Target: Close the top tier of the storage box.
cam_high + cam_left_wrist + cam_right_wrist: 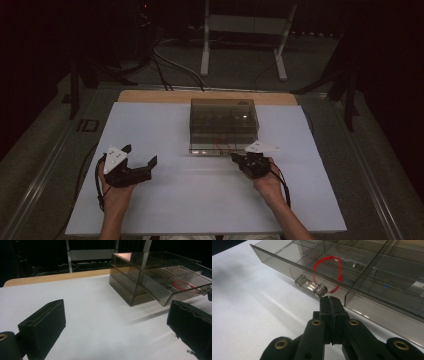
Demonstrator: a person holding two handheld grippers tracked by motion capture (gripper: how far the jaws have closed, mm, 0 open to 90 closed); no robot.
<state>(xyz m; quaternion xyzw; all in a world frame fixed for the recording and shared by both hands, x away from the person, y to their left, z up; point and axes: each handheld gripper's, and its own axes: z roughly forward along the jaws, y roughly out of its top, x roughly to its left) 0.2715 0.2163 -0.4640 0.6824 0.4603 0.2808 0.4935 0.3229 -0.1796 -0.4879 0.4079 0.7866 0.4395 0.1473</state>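
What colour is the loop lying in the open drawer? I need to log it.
Red; the loop shows best in the right gripper view.

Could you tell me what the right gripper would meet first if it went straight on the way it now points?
Most likely the clear handle on the open drawer: the right gripper, jaws shut, points at its near end, just short of it.

Smoky clear drawer (352,272) with red cord (332,267), pulled out of cabinet (223,120).
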